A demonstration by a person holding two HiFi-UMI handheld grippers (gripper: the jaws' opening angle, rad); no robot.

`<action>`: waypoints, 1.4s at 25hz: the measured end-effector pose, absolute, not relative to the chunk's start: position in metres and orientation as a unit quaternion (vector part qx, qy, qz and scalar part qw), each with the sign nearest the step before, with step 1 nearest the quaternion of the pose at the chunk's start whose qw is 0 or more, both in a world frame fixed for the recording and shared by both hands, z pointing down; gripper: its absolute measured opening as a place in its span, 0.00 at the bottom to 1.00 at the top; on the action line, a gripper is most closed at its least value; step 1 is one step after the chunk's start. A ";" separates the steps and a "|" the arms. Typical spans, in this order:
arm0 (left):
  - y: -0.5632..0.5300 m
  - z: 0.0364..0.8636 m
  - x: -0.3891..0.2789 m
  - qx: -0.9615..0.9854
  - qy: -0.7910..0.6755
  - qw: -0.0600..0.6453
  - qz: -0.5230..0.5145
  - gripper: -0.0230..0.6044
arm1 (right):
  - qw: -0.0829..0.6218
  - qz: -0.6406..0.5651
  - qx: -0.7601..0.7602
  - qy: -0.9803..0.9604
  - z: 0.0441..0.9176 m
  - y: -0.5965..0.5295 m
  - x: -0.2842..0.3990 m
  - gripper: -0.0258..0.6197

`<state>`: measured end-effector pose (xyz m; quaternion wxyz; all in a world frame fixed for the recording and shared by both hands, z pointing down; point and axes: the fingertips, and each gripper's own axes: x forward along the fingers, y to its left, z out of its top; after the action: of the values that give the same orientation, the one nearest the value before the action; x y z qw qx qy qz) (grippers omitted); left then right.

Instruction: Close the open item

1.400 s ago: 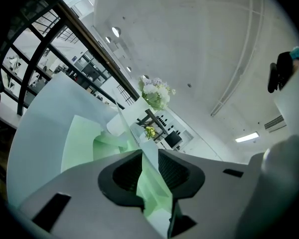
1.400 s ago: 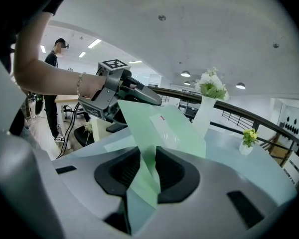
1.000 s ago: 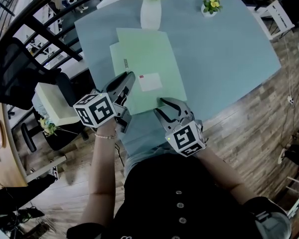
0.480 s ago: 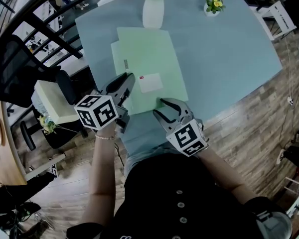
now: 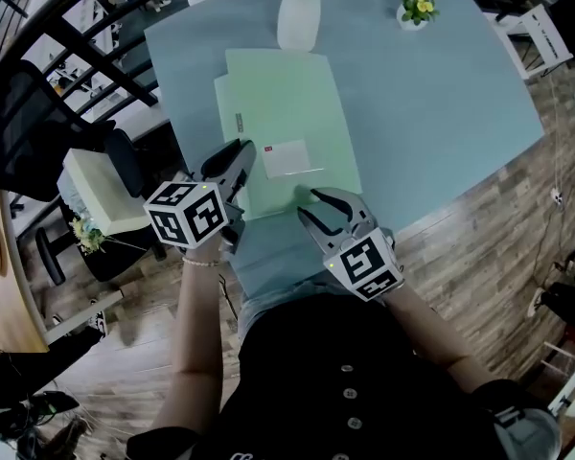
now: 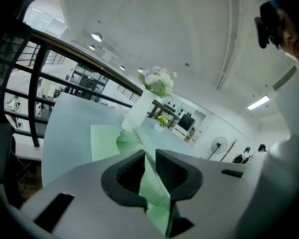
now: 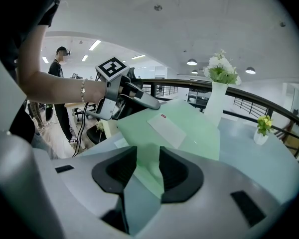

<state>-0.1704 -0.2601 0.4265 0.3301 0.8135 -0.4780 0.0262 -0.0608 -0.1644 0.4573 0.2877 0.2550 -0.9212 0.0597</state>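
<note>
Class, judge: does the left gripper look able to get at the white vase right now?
Probably not yet. The left gripper is shut on the green folder at its near edge; the white vase stands past the far edge. Nothing else blocks it.

No text is legible; the white label (image 5: 289, 158) on the green folder (image 5: 287, 103) is too small.

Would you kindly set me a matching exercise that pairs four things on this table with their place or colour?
Things:
1. white vase
2. pot of yellow flowers
3. white label
4. folder

Descriptions:
A. pale green
B. on the folder's cover
C. far right part of the table, apart from the folder
D. just beyond the folder's far edge

Pairs: 1-D; 2-C; 3-B; 4-A
</note>
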 end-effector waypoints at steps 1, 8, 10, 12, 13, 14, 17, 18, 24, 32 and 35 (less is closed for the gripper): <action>-0.260 0.429 -0.171 0.813 -0.481 0.328 0.032 0.16 | 0.286 0.060 0.257 -0.921 0.457 -0.166 -0.060 0.26; -0.256 0.439 -0.177 0.808 -0.489 0.326 0.049 0.17 | 0.282 0.059 0.268 -0.919 0.456 -0.177 -0.061 0.25; -0.254 0.441 -0.178 0.807 -0.492 0.323 0.057 0.17 | 0.283 0.058 0.271 -0.918 0.456 -0.179 -0.062 0.24; -0.252 0.443 -0.178 0.806 -0.495 0.319 0.064 0.17 | 0.283 0.059 0.274 -0.917 0.457 -0.181 -0.063 0.24; -0.251 0.443 -0.178 0.806 -0.496 0.317 0.065 0.17 | 0.283 0.062 0.276 -0.916 0.457 -0.182 -0.063 0.24; -0.251 0.444 -0.178 0.806 -0.497 0.315 0.067 0.17 | 0.283 0.065 0.277 -0.916 0.458 -0.182 -0.063 0.23; -0.251 0.448 -0.179 0.803 -0.503 0.311 0.078 0.18 | 0.284 0.069 0.277 -0.915 0.462 -0.184 -0.066 0.23; -0.251 0.450 -0.180 0.802 -0.505 0.310 0.082 0.18 | 0.284 0.069 0.277 -0.915 0.462 -0.185 -0.067 0.23; -0.247 0.462 -0.184 0.795 -0.511 0.312 0.102 0.19 | 0.288 0.067 0.283 -0.912 0.467 -0.191 -0.068 0.23; -0.248 0.474 -0.188 0.786 -0.515 0.319 0.122 0.19 | 0.287 0.072 0.283 -0.912 0.470 -0.198 -0.074 0.22; -0.248 0.479 -0.189 0.783 -0.517 0.323 0.125 0.20 | 0.284 0.080 0.283 -0.912 0.473 -0.200 -0.078 0.21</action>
<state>-0.1892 -0.2480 0.4791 0.3233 0.7827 -0.5171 0.1247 -0.0782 -0.2004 0.4730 0.2845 0.2833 -0.9124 0.0800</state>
